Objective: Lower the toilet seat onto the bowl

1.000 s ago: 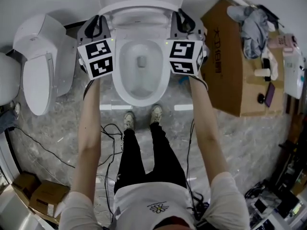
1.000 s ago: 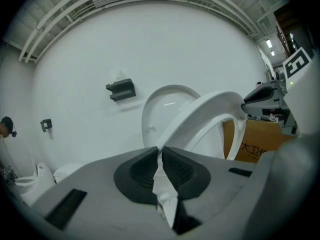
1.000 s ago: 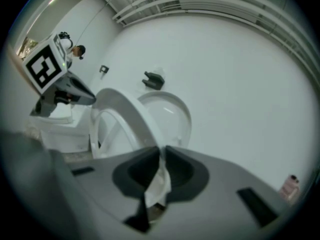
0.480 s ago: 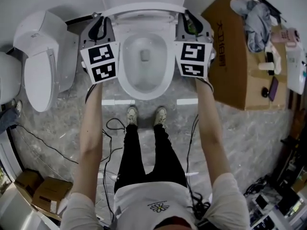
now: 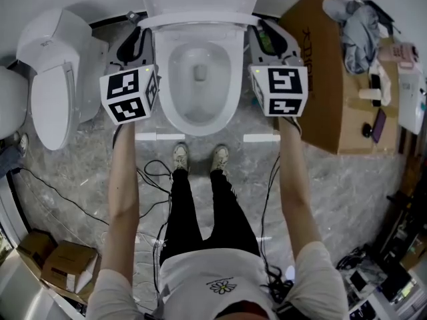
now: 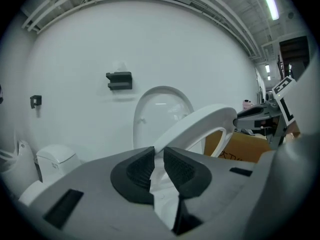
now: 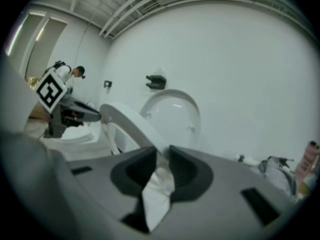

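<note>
The white toilet seat [image 6: 200,124] hangs tilted, partway between the upright lid [image 6: 160,111] and the bowl [image 5: 199,119]. From above the seat [image 5: 200,20] shows as a white band across the back of the bowl. My left gripper [image 5: 139,37] is at the bowl's left side and my right gripper [image 5: 265,37] at its right side. Both pairs of jaws have just been opening. In the left gripper view [image 6: 159,159] and the right gripper view [image 7: 162,161] the seat's edge [image 7: 127,126] lies in the gap, and the pads stand off it.
A second white toilet [image 5: 53,92] stands to the left. A cardboard box [image 5: 320,79] with clothes and bottles on top is close on the right. Cables [image 5: 150,179] trail over the marble floor by the person's shoes [image 5: 180,157]. A wall is behind the lid.
Both grippers have drawn outward from the bowl's sides, the left to the left and the right to the right, and their marker cubes have rolled. The jaws stand wider.
</note>
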The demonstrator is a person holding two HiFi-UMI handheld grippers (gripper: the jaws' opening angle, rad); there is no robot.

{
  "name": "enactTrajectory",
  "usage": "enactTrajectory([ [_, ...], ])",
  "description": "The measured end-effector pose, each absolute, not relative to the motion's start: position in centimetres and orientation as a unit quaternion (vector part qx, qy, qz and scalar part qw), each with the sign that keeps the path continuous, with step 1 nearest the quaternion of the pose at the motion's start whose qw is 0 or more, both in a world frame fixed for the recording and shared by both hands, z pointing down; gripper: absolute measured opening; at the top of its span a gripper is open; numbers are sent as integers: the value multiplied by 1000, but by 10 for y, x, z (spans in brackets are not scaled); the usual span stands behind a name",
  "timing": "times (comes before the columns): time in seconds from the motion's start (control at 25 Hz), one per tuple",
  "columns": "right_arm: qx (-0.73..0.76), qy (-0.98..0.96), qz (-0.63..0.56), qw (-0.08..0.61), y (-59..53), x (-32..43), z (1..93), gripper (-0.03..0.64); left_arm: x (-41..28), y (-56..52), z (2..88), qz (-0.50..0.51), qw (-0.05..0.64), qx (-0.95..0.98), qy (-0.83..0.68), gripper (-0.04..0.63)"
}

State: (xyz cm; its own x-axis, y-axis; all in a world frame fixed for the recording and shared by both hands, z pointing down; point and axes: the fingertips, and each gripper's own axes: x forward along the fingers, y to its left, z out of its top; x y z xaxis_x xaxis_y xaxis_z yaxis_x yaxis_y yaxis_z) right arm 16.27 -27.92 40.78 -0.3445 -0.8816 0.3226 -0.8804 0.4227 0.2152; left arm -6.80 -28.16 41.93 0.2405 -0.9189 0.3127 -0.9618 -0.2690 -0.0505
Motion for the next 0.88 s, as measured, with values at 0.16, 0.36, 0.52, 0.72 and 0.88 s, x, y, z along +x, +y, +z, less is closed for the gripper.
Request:
enactTrajectory([
  [0.16, 515, -833, 19, 199, -274, 164, 411, 98, -67, -276, 423, 155, 83, 791, -587, 69],
  [0.36, 498, -837, 22, 225, -259, 164, 420, 101, -66, -263, 430, 179, 80, 795, -575, 71],
  [0.52, 495, -837, 19, 234, -247, 162, 425, 101, -67, -252, 436, 185, 80, 795, -573, 71],
  [0.72, 485, -838, 16, 251, -228, 161, 434, 103, -66, -234, 446, 195, 82, 795, -568, 71],
  [0.88, 479, -839, 21, 257, -218, 160, 441, 104, -66, -223, 454, 204, 82, 794, -567, 71],
])
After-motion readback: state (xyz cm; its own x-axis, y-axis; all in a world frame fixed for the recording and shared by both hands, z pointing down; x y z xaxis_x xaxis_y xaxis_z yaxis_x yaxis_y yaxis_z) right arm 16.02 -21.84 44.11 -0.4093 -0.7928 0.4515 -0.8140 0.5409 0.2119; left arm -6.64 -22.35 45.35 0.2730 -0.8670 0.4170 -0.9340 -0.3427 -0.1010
